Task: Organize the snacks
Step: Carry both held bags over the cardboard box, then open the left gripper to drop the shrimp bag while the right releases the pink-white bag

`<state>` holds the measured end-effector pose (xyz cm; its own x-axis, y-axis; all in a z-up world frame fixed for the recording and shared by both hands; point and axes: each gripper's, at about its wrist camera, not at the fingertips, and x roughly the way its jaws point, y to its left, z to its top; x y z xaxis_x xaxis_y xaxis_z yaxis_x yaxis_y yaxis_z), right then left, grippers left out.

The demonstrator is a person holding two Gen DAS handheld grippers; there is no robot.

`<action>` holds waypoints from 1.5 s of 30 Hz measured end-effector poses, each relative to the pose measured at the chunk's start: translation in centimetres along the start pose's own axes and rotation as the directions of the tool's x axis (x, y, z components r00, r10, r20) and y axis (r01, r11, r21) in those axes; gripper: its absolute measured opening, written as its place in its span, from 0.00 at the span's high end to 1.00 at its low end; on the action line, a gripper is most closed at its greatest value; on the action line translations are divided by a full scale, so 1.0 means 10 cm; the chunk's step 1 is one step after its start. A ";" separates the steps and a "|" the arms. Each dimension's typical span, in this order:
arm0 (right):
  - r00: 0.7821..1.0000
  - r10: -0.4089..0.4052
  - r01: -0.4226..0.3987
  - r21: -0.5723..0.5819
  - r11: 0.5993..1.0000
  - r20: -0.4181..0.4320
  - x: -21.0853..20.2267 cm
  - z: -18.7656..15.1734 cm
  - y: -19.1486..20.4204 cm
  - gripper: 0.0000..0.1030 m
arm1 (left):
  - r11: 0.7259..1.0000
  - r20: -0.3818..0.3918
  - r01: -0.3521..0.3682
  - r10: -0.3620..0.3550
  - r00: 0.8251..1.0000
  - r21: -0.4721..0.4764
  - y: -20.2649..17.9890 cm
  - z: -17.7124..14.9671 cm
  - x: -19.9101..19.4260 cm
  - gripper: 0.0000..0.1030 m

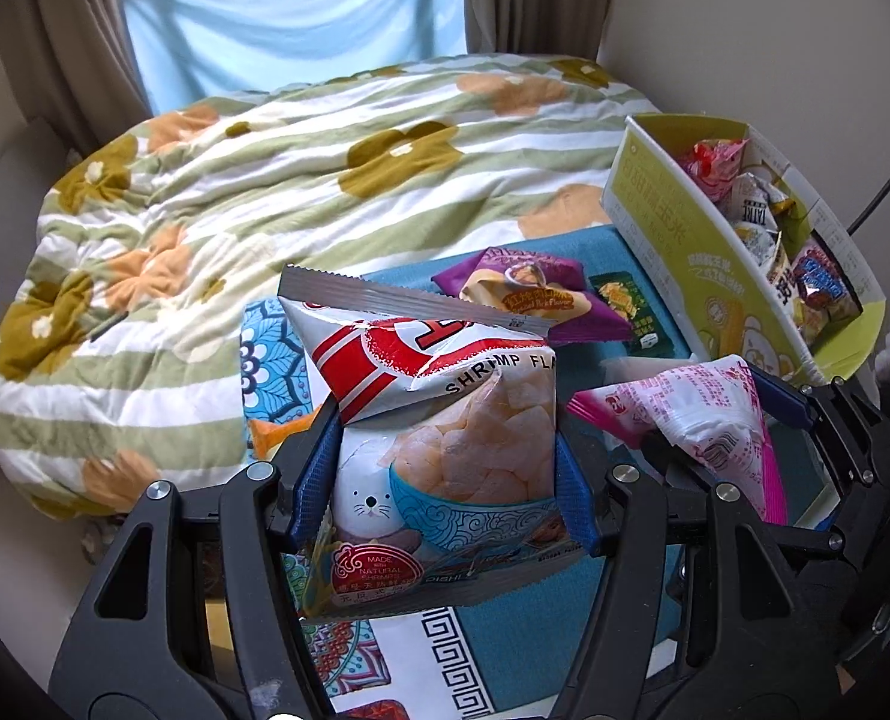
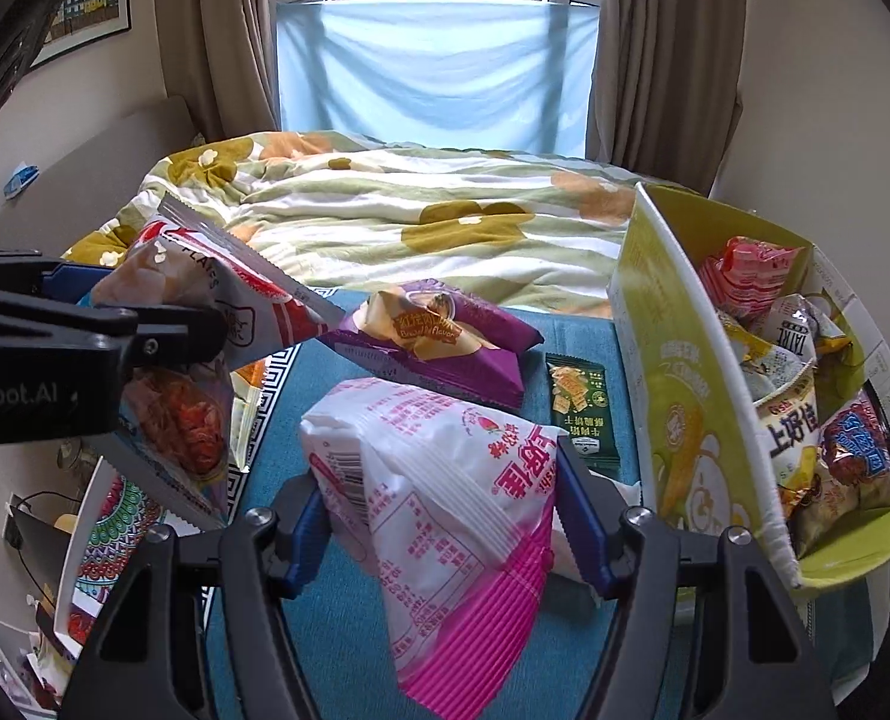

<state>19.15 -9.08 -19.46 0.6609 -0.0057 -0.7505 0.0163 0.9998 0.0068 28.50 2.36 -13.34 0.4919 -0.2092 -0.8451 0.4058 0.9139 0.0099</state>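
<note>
In the left wrist view, the left gripper (image 1: pixel 445 468) is clamped across the middle of a shrimp-flavour chip bag (image 1: pixel 439 420), held up above the teal cloth (image 1: pixel 625 594); the puffed bag looks light and crackly, its contents probably brittle, so a mid-body squeeze should stay gentle. In the right wrist view, the right gripper (image 2: pixel 445 516) pinches a pink-and-white snack bag (image 2: pixel 445 498) at its upper body, the tail drooping softly; the slick film may slide. The yellow-green cardboard box (image 2: pixel 685 372), already holding packets, stands just to the right; a purple bread packet (image 2: pixel 439 336) and a green cracker bar (image 2: pixel 577 408) lie on the cloth.
</note>
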 end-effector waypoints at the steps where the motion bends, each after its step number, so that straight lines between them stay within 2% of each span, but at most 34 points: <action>1: 1.000 0.007 -0.007 0.012 1.000 0.004 -0.09 0.00 -0.02 0.40 | 1.000 0.012 0.008 -0.008 1.000 -0.002 -0.01 0.01 -0.07 0.43; 9: 0.998 0.029 -0.034 0.105 0.994 0.054 -0.71 0.21 -0.40 0.40 | 0.999 0.101 0.036 -0.036 0.994 0.002 -0.32 0.27 -0.48 0.43; 13: 0.996 0.004 -0.015 0.128 0.992 0.087 -0.93 0.34 -0.74 0.40 | 0.999 0.137 0.032 -0.034 0.990 0.015 -0.67 0.47 -0.56 0.43; 16: 0.995 -0.019 0.007 0.130 0.992 0.096 -1.03 0.42 -1.05 0.40 | 0.998 0.150 0.063 -0.064 0.987 0.013 -0.96 0.64 -0.54 0.43; 21: 0.994 -0.042 0.027 0.140 0.990 0.101 -1.11 0.51 -1.63 0.40 | 0.993 0.146 0.117 -0.116 0.983 0.003 -1.55 0.94 -0.32 0.43; 27: 0.995 -0.039 0.025 0.146 0.989 0.095 -1.05 0.61 -2.34 0.40 | 0.991 0.105 0.134 -0.130 0.986 -0.029 -2.20 1.25 0.15 0.43; 31: 0.996 -0.027 0.013 0.164 0.986 0.080 -0.96 0.62 -2.74 0.40 | 0.991 0.067 0.128 -0.125 0.990 -0.035 -2.53 1.40 0.48 0.43; 36: 0.999 0.001 -0.008 0.171 0.985 0.040 -0.78 0.61 -3.08 0.40 | 0.989 0.028 0.134 -0.132 0.991 -0.056 -2.76 1.53 0.80 0.42; 39: 1.000 0.007 -0.012 0.171 0.985 0.026 -0.70 0.60 -3.20 0.40 | 0.989 -0.001 0.134 -0.134 0.991 -0.061 -2.82 1.59 0.96 0.32; 40: 1.000 0.010 -0.013 0.173 0.985 0.021 -0.68 0.59 -3.24 0.40 | 0.992 -0.002 0.112 -0.112 0.994 -0.061 -2.84 1.60 0.98 0.18; 42: 1.000 0.016 -0.019 0.186 0.982 0.015 -0.63 0.59 -3.31 0.40 | 0.996 -0.001 0.067 -0.067 0.998 -0.054 -2.83 1.59 0.98 0.00; 45: 1.000 0.026 -0.027 0.209 0.978 0.010 -0.59 0.58 -3.38 0.40 | 0.997 -0.008 0.049 -0.050 0.999 -0.051 -2.75 1.53 0.93 0.00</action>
<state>19.00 -42.98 -11.41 0.6682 0.0198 -0.7437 0.1548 0.9740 0.1651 33.67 -30.02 -13.28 0.4651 -0.2518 -0.8487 0.3900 0.9189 -0.0589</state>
